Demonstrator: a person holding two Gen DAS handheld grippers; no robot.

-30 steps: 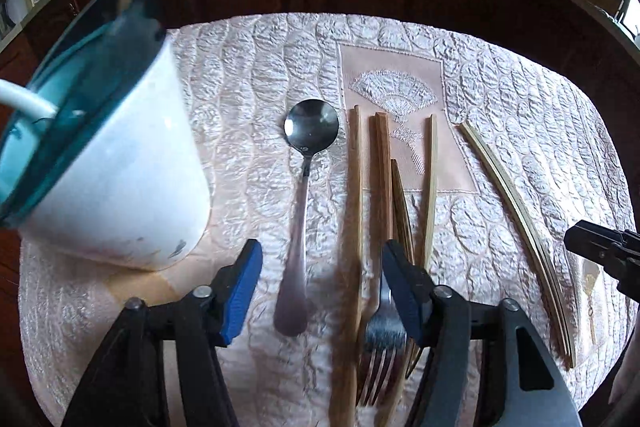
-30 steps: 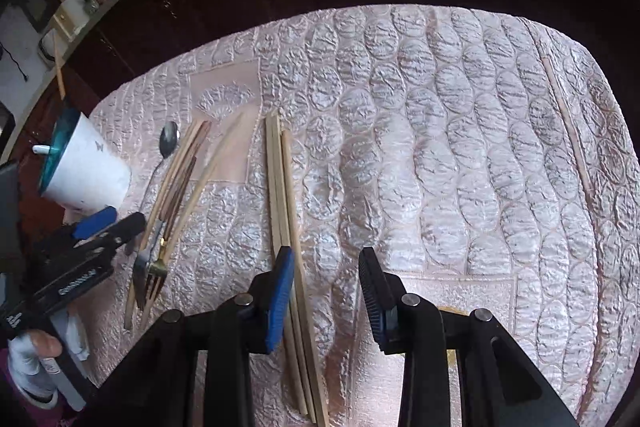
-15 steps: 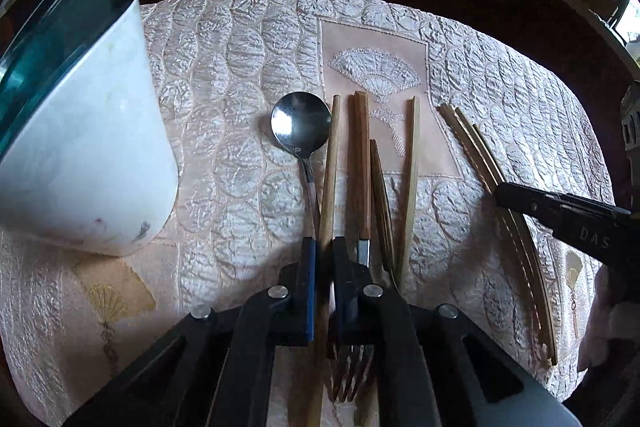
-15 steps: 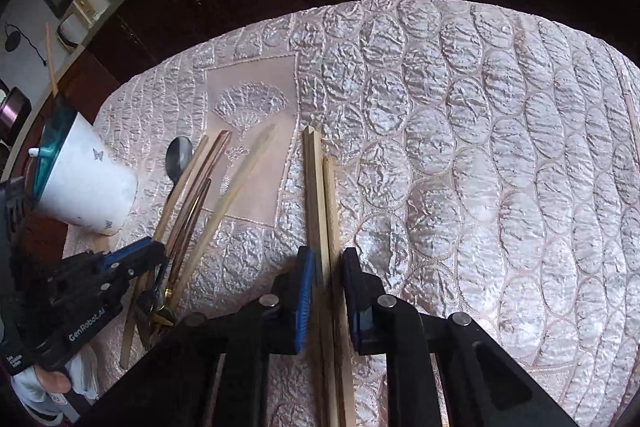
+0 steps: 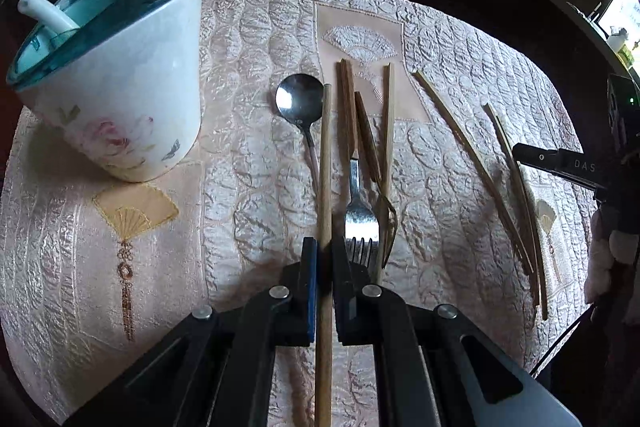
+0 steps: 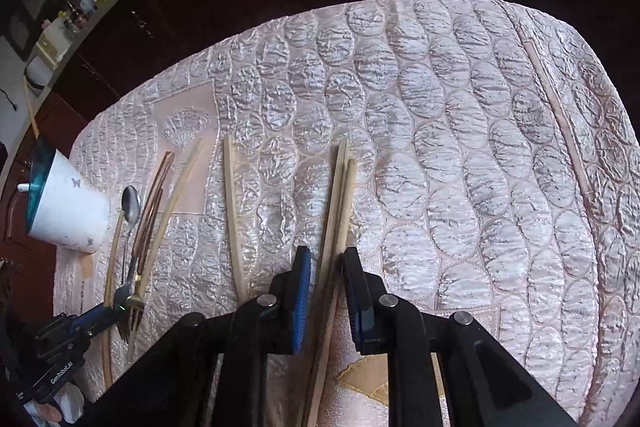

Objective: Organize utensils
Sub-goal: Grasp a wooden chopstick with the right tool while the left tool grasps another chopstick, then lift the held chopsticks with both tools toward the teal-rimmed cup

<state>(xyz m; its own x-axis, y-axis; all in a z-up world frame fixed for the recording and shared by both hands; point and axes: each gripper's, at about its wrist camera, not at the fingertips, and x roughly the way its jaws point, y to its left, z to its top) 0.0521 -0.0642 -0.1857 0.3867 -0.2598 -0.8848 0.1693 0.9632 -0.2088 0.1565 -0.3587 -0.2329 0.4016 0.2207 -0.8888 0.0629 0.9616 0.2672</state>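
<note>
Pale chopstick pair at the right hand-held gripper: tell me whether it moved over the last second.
Yes. The chopstick pair has swung away from the single chopstick lying on the cloth, and now sits between the right hand-held gripper jaws.

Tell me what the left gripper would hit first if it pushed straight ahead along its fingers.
Probably the fork just ahead of its right finger. The left gripper is shut on a chopstick, with the spoon further on; depth is uncertain.
</note>
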